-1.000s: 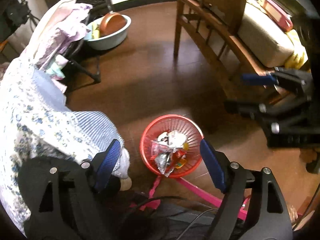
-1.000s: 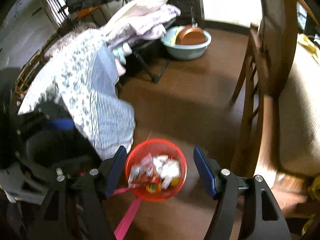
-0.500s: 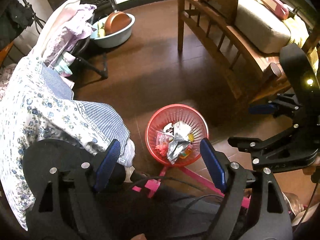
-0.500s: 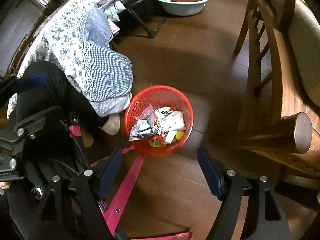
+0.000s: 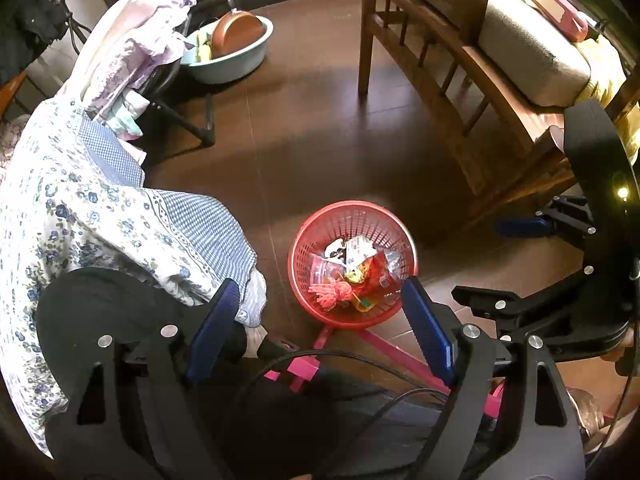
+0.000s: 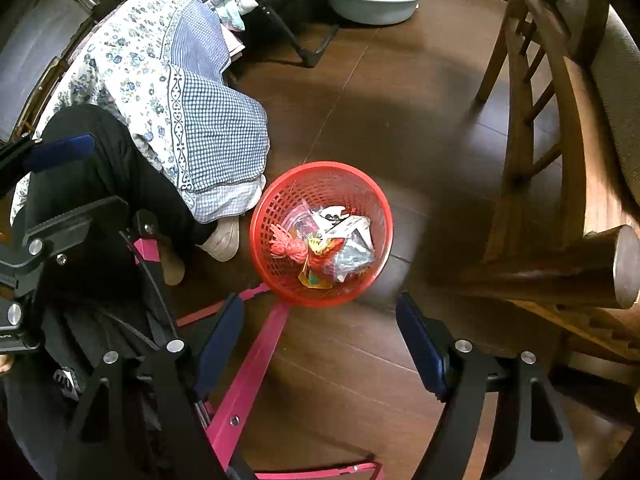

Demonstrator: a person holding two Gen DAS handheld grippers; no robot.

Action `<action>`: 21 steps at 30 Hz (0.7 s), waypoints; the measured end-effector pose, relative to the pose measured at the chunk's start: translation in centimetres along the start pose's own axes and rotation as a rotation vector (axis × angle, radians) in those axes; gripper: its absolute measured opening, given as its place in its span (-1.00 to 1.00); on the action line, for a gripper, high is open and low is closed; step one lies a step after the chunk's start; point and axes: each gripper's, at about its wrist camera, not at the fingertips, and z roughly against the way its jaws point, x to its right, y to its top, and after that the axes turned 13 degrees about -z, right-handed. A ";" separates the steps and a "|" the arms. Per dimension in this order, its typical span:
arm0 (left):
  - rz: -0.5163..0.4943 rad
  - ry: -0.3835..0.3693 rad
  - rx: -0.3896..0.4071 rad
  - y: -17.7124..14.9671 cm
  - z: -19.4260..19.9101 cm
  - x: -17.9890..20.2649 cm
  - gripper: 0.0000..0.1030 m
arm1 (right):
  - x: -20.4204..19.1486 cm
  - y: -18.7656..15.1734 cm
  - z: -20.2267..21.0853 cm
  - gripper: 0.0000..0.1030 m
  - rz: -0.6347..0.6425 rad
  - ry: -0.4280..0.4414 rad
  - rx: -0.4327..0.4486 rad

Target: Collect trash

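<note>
Sitting beyond both open claws, seemingly untouched: red basket [image 6: 320, 236].

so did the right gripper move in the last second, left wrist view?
Yes. The right gripper dropped from level with the wooden bench seat to the floor beside the red basket, jaws open and empty.

Red mesh basket [image 5: 394, 236] upright on dark wooden floor, holding crumpled wrappers [image 6: 344, 240], red tassel [image 6: 290, 245]
</note>
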 end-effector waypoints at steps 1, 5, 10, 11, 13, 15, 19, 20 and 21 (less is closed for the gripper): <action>0.000 0.000 0.001 0.0 0.0 0.0 0.56 | 0.0 0.0 0.0 0.49 0.001 0.001 -0.002; 0.001 0.000 0.000 0.0 0.0 -0.1 0.56 | -0.1 0.0 -0.1 0.50 0.002 0.002 -0.003; 0.003 0.005 0.000 -0.3 0.0 -0.2 0.59 | -0.3 0.0 -0.2 0.50 0.006 0.003 -0.005; 0.002 0.006 0.000 -0.3 0.0 -0.2 0.59 | -0.3 0.0 -0.1 0.50 0.008 0.003 -0.004; 0.001 0.008 0.000 -0.2 0.0 -0.1 0.59 | -0.4 0.0 -0.1 0.50 0.008 0.004 -0.003; 0.000 0.008 0.001 -0.2 0.0 -0.2 0.59 | -0.4 0.0 -0.1 0.50 0.008 0.004 -0.005; 0.004 0.022 -0.001 -0.1 0.0 -0.1 0.59 | -0.4 0.0 -0.2 0.50 0.006 0.007 -0.010; 0.006 0.024 -0.002 -0.1 0.0 -0.1 0.59 | -0.4 0.0 -0.2 0.50 0.006 0.008 -0.010; 0.007 0.024 -0.004 -0.1 0.0 -0.2 0.59 | -0.5 0.0 -0.2 0.50 0.007 0.008 -0.010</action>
